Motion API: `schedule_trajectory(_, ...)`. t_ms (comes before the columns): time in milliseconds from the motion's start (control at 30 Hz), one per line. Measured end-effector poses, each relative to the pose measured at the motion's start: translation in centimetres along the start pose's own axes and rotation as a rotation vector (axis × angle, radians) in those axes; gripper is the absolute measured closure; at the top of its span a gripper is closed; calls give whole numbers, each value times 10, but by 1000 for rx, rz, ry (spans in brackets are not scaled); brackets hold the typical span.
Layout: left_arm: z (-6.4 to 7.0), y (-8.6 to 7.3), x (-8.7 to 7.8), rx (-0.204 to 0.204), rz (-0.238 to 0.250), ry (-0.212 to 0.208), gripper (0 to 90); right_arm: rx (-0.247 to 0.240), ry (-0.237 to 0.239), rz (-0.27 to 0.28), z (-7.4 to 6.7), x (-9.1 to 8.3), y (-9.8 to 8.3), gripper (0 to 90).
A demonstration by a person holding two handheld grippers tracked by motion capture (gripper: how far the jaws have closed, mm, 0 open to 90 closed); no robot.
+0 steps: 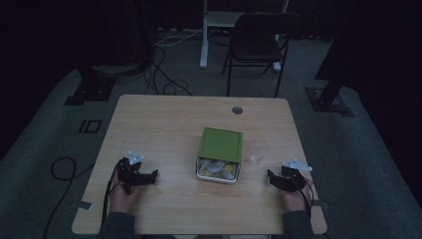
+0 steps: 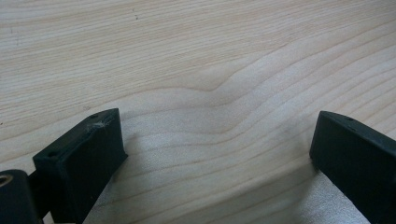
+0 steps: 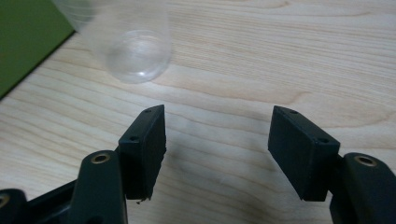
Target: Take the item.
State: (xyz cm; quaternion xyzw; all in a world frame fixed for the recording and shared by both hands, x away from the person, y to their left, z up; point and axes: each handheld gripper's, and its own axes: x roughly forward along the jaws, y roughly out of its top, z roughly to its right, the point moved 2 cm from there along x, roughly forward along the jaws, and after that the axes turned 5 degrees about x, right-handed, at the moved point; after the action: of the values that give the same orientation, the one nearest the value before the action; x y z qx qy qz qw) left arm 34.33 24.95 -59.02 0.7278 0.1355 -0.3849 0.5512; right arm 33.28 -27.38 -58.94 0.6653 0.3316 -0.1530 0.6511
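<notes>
Tabletop [image 1: 164,119]: light wood, rectangular, dimly lit in the high view; its near edge is partly cut off at the bottom of that view, as are the person's forearms.

Green box [image 1: 219,154]: stands near the middle of the tabletop, slightly toward the near edge. A green lid covers its far part; the near part is open and shows pale and yellowish contents, too dim and small to identify. In the right gripper view only a green corner [image 3: 25,39] enters at the upper left.

Clear plastic cup [image 1: 259,151]: stands just beside the box on its right side, apart from it; faint and hard to make out in the high view. In the right gripper view the cup [image 3: 128,44] is cut off by the top edge, only its lower part and round base visible. It lies ahead of the fingers and off to their left, not between them, not touching.

Left gripper [image 1: 152,175]: near the left part of the near edge, held in the left hand [image 1: 123,196]. Fingers [image 2: 88,154] spread wide, released, nothing between them but bare wood; the right-hand finger is cut off by the frame edge.

Right gripper [image 1: 271,177]: near the right part of the near edge, held in the right hand [image 1: 297,199]. Fingers [image 3: 144,144] released, spread apart over bare wood, low over the tabletop; contact cannot be told.

Beyond the tabletop: a dark chair [image 1: 259,42] and floor cables [image 1: 166,74], dim.
</notes>
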Motion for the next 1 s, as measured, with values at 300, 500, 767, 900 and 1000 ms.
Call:
schedule_trajectory(300, 0, 0, 0, 0, 0, 0, 37, -13, 18, 12, -7, -6, 2, 365)
schedule_trajectory(500, 0, 0, 0, 0, 0, 0, 37, -24, 29, 25, -12, -10, 4, 366)
schedule_trajectory(767, 0, 0, 0, 0, 0, 0, 37, -48, 45, 41, -20, -17, 8, 387)
schedule_trajectory(900, 0, 0, 0, 0, 0, 0, 37, -57, 50, 51, -22, -20, 10, 402)
schedule_trajectory(1000, 0, 0, 0, 0, 0, 0, 37, -65, 61, 51, -24, -22, 11, 423)
